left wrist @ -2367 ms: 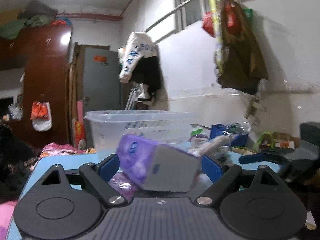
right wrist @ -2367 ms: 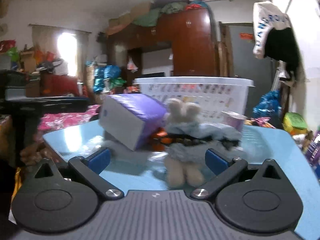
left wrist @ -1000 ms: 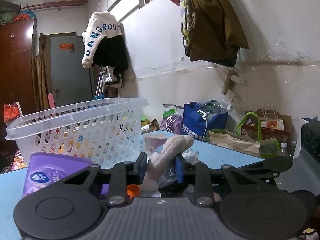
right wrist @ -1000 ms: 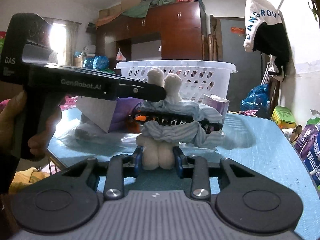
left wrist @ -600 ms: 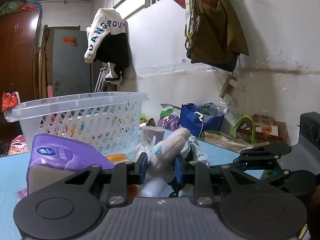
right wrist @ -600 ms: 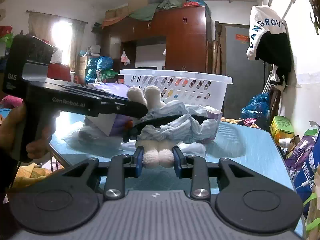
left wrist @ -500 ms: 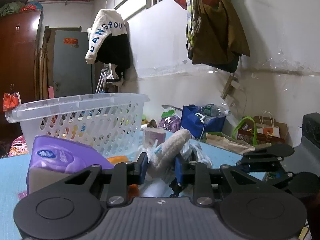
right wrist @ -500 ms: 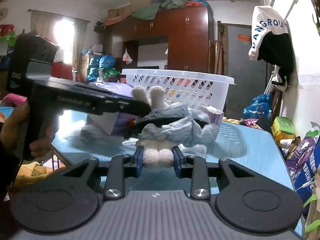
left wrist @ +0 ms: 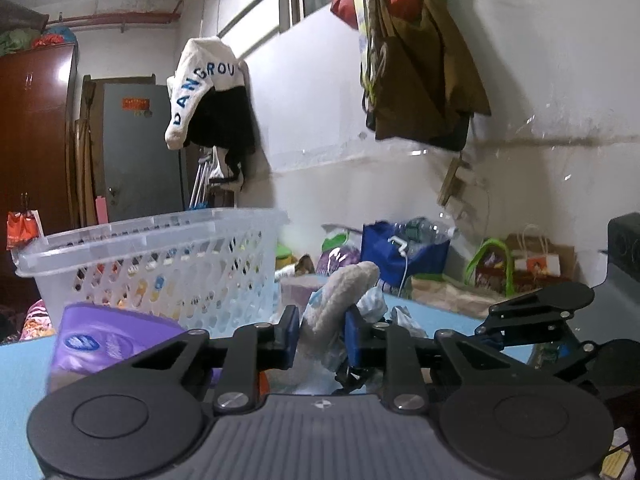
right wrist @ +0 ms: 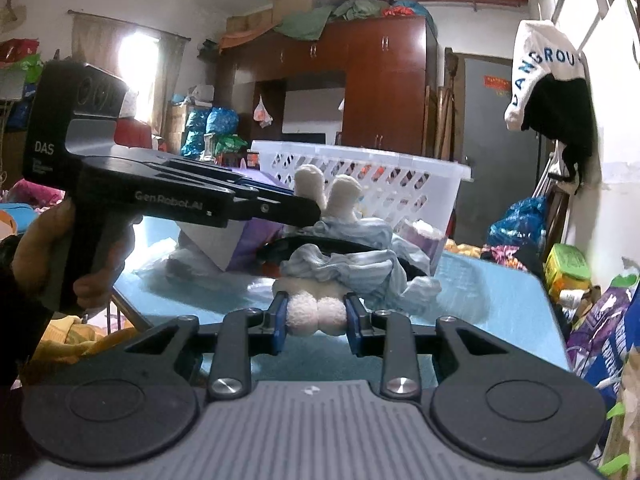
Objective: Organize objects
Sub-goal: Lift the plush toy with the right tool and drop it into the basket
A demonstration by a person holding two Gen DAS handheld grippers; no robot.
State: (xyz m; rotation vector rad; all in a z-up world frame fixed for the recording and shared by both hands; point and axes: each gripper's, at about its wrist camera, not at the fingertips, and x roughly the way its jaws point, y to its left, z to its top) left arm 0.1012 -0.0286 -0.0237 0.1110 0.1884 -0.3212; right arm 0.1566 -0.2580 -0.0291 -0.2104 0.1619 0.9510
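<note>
A cream plush toy dressed in pale blue cloth (right wrist: 340, 260) is held between both grippers above the blue table (right wrist: 496, 304). My right gripper (right wrist: 316, 316) is shut on its two feet (right wrist: 316, 312). My left gripper (left wrist: 322, 336) is shut on one of its long ears (left wrist: 340, 300); it also shows in the right wrist view (right wrist: 288, 210), reaching in from the left. A white plastic basket (left wrist: 160, 256) stands behind the toy. A purple tissue pack (left wrist: 108, 344) lies on the table beside it.
A small pink cup (right wrist: 420, 236) and a crumpled clear bag (right wrist: 168, 260) lie on the table near the basket (right wrist: 380, 184). Bags and clutter (left wrist: 404, 252) crowd the floor by the wall. A wardrobe (right wrist: 360, 80) stands behind.
Both grippers have closed on the plush toy, left on an ear and right on the feet. Since then they have lifted it slightly off the table together.
</note>
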